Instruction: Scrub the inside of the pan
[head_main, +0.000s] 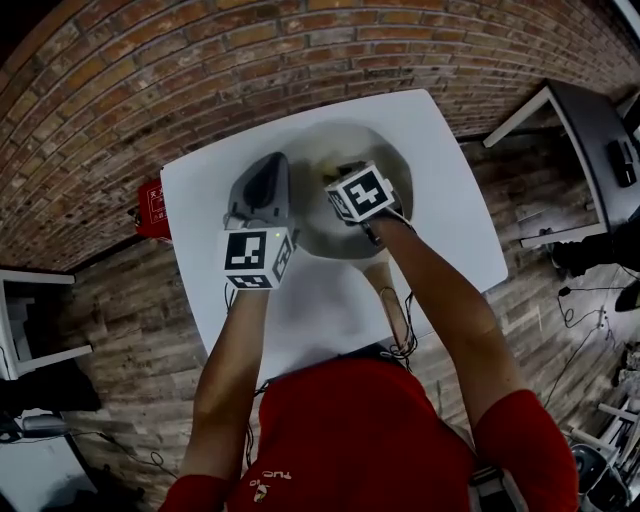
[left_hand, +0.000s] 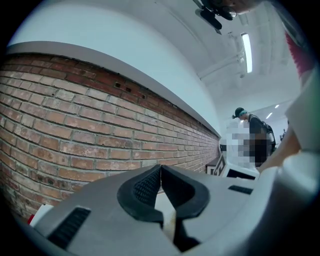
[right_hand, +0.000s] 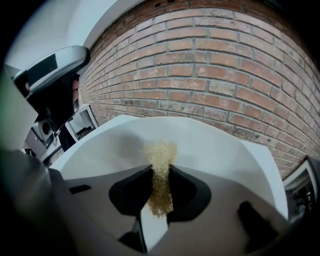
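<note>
1. Well, off the left edge of the white worktop (head_main: 450, 200), a red box (head_main: 152, 210) sits low down by the brick wall (left_hand: 75, 140).
2. Next comes the left gripper (head_main: 266, 172), held at the left side of the pan. Whether it touches the rim I cannot tell. It points at the brick wall.
3. Its fingers (left_hand: 142, 187) are pressed together, tips meeting, with nothing between them.
4. The pan (head_main: 395, 165) sits on the far half of the worktop, round and pale inside. Its wooden handle (head_main: 392, 295) points back toward the person in the red top.
5. The right gripper (right_hand: 160, 167) is over the pan's hollow, angled down at it, its marker cube above the middle of the pan.
6. Its fingers (right_hand: 130, 192) are pinching a tan, fibrous scrubber (right_hand: 160, 160), whose frayed end sticks out past the tips against the pan's pale inner surface.
7. Farthest right, well apart from the worktop, stands a dark desk (head_main: 590, 130) with white legs.
</note>
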